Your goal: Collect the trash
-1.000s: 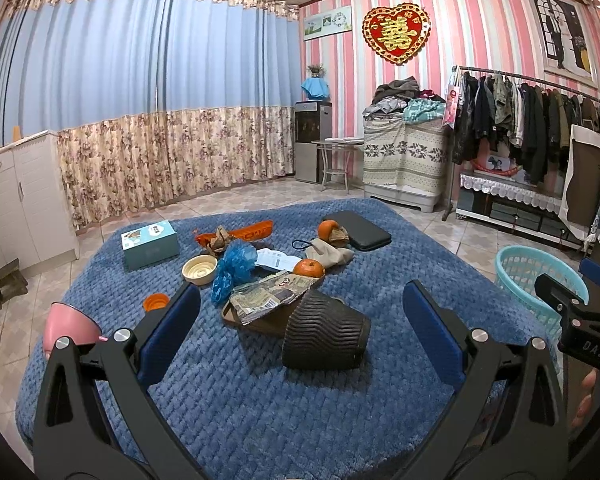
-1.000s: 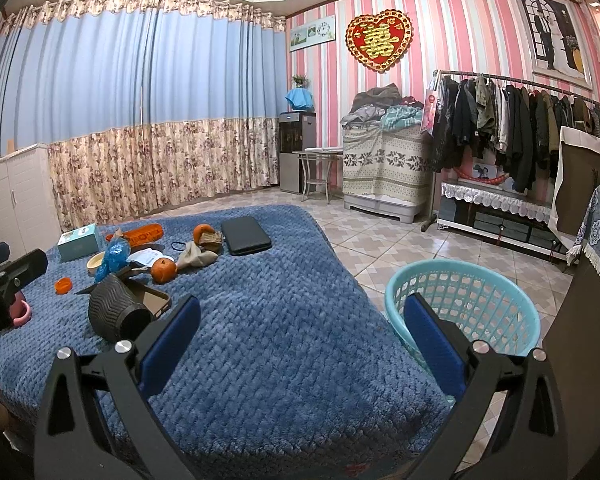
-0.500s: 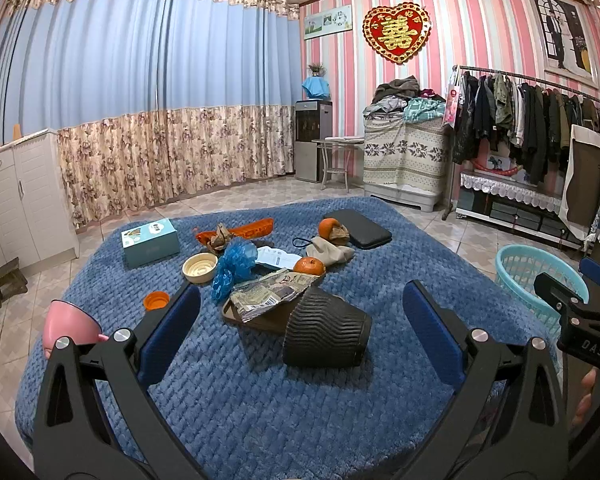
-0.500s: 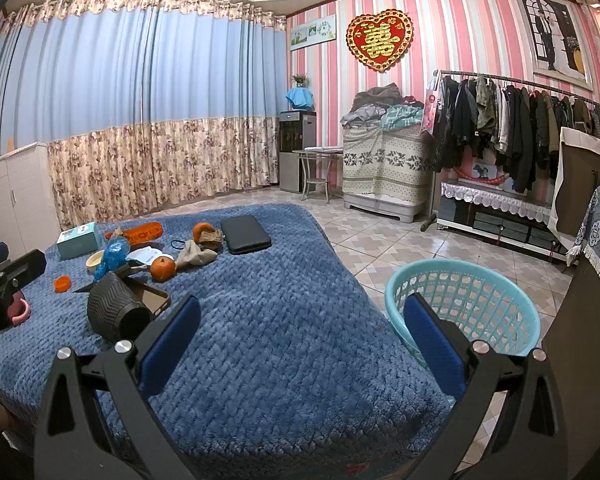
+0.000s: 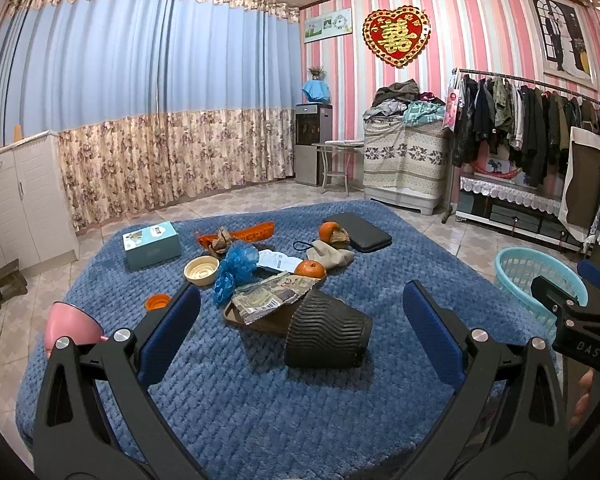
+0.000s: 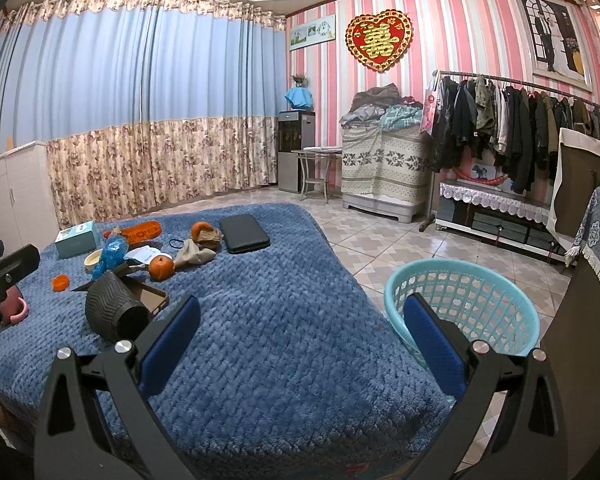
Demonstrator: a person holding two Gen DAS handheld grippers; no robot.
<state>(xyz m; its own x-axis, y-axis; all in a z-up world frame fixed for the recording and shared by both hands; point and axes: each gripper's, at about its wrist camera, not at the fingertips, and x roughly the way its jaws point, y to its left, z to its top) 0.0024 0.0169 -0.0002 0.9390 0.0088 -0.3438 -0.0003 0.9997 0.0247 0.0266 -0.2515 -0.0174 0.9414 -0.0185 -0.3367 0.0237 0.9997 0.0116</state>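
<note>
Left wrist view: my left claw hangs spread wide above the blue blanket, pinching nothing. Between its fingers lies a black ribbed cup on its side, touching a brown tray that bears a crumpled wrapper. Beyond them sit a blue plastic bag, an orange, a cream bowl, a small orange lid, a teal box and a black case. Right wrist view: my right claw is likewise spread and empty, over the blanket's near edge, with the teal basket standing on the tiled floor just beside the blanket, behind the right finger
</note>
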